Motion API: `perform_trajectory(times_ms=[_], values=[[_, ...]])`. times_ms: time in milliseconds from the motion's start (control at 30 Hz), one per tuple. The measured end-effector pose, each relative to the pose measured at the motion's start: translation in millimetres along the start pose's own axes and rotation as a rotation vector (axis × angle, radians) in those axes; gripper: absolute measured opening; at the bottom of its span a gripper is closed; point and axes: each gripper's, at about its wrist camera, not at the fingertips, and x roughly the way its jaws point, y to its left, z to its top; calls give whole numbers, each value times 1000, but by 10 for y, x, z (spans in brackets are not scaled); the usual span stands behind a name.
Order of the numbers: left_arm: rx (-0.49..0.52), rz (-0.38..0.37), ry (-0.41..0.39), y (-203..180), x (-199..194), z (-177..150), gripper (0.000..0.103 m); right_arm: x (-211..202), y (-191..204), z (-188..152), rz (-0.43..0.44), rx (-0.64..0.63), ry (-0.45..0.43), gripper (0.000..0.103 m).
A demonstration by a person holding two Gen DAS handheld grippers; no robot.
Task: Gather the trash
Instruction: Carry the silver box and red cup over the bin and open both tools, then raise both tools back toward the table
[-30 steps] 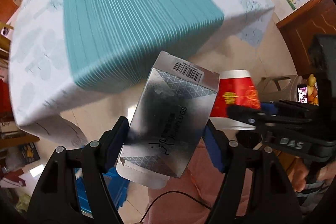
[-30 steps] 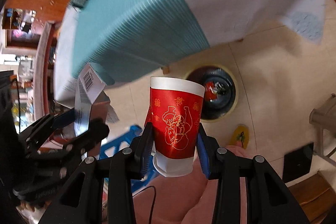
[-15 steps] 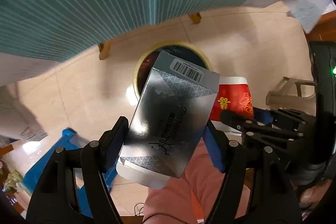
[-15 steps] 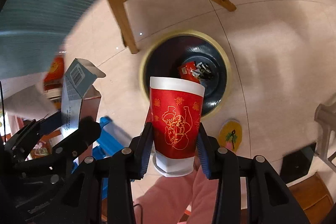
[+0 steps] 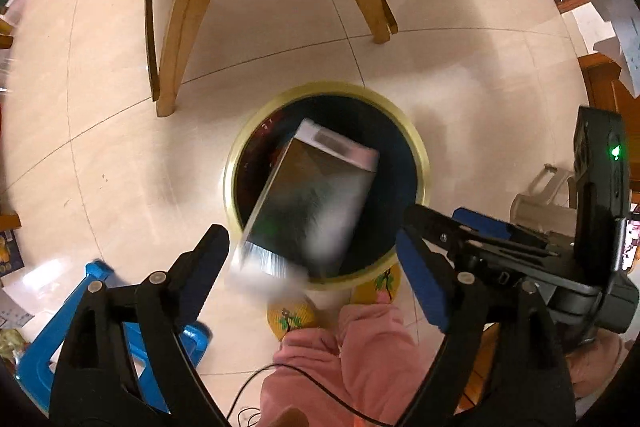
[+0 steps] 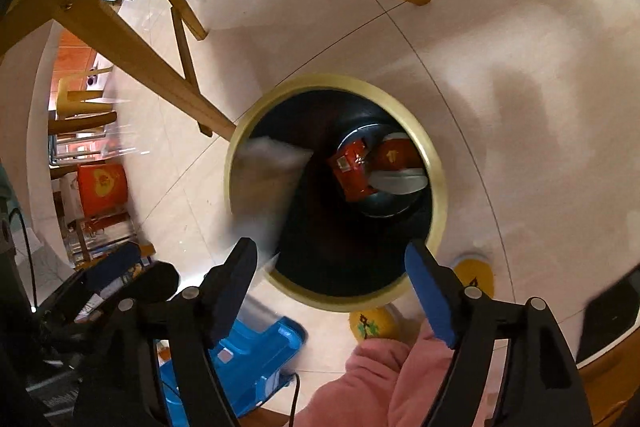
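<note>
Both grippers open above the trash bin point(image 5: 420, 163).
Left gripper point(image 5: 314, 267) and right gripper point(image 6: 332, 275) spread wide, empty; silver box point(image 5: 316, 195) blurred over bin; red cup point(image 6: 396, 157) inside.

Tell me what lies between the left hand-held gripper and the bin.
Left wrist view: only the blurred silver box, between the left hand-held gripper and the bin.

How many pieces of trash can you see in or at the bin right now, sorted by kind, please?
Silver box: 1 (blurred, at the mouth of the bin)
Red paper cup: 1 (inside)
Red packet: 1 (inside)
Total: 3
</note>
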Motion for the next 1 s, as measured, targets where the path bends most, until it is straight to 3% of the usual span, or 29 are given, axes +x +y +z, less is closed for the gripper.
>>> perform_trajectory(times_ms=[200,567,767,1000], values=[[-20,18,-19,58,44,31,85,-3,-46,-50,-19,-7,-54,80],[-77,30,-48,234,-229,-144,85,-565,141,-240,-37,-15,-120,80],[-87,14,-35,230,-695,-380,85,-1139,406,-449,-29,-31,-145,80],[-81,-22,-57,209,-1679,-677,85,-2071,827,-800,-2,-100,-187,80]])
